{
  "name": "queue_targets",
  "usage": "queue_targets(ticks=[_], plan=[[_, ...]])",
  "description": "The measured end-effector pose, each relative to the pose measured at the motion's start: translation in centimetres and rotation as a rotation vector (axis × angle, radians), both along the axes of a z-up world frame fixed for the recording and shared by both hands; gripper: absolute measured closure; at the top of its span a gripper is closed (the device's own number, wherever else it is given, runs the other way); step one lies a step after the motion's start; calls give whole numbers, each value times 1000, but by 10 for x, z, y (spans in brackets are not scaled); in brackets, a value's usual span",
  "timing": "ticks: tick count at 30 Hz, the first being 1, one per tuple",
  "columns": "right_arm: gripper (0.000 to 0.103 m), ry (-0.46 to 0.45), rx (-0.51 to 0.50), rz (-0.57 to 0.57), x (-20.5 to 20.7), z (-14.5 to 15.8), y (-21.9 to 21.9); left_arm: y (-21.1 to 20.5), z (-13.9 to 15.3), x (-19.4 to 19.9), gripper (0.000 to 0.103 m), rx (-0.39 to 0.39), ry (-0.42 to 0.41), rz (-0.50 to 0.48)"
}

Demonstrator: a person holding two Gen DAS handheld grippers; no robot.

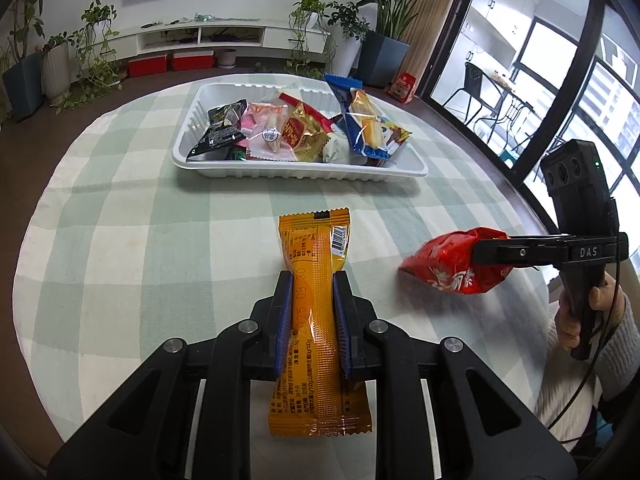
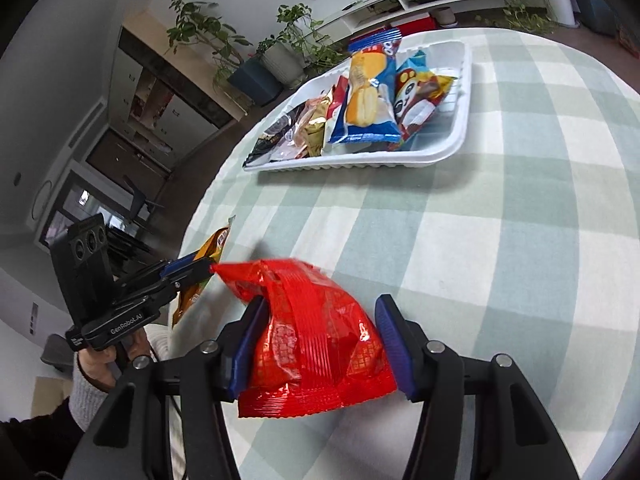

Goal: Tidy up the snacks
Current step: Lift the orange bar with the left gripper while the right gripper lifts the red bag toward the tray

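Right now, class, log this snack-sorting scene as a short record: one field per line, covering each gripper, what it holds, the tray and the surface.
left gripper: shut on the orange packet, gripped mid-length
right gripper: around the red packet; left pad touches it, right pad shows a gap
white tray: holds many mixed snack packets, far side of the table
surface: round table with a green-and-white checked cloth
loose snacks on the cloth: none visible
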State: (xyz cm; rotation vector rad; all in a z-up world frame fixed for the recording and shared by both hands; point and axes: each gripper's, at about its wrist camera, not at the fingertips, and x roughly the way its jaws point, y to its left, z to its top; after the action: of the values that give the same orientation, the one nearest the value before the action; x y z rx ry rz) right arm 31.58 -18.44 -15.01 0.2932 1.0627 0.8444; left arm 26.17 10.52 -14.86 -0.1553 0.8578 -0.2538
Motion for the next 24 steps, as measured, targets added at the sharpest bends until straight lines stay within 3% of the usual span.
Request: queue_targets(ticks=[10, 16, 24], plan=[[46, 26, -12, -6, -10, -1, -10, -3, 6, -8, 85, -2, -5, -4], [46, -14, -136, 59, -29, -10, 7, -5, 5, -12, 85, 3, -4, -1], [45, -75, -224, 89, -34, -11, 23, -3, 6, -17, 85, 5, -2, 7]])
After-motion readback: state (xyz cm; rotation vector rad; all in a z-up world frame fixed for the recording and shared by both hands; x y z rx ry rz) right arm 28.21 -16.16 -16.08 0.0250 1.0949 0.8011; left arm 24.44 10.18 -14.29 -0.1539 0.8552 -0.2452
